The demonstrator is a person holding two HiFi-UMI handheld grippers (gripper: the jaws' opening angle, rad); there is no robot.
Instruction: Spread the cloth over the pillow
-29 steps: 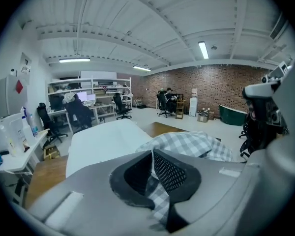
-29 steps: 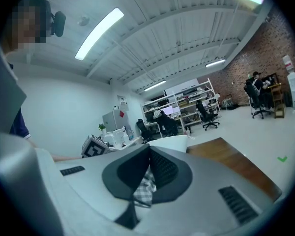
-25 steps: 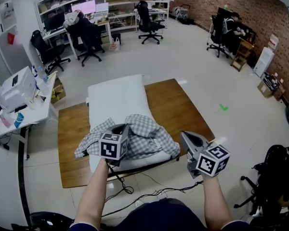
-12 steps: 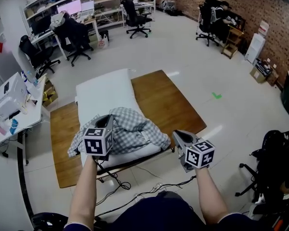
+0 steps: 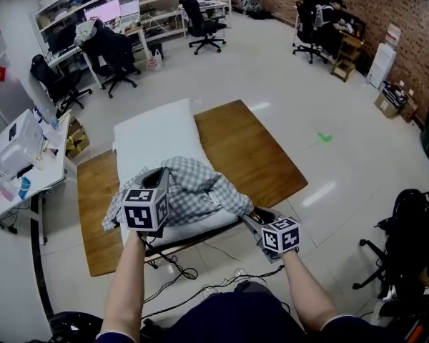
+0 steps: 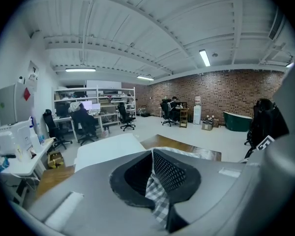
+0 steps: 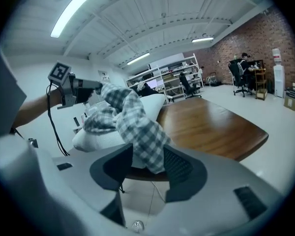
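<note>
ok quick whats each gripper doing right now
left gripper: shut on cloth
right gripper: open, tongs have just been opening, cloth corner between them, not pinched

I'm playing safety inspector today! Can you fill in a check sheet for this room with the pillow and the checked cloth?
Surface: wooden table on a pale floor.
Job's things: white pillow lies along the table; checked cloth is bunched on its near end, not spread, with one corner hanging off the near right side.
Clutter: nothing seen on the table.
Grippers: left gripper is shut on the cloth; right gripper has just been opening, and the hanging cloth corner sits between its jaws without being pinched.
Cables: black cables looped on the floor by the table's near edge.
Surroundings: office chairs, desks and shelves, brick wall.
</note>
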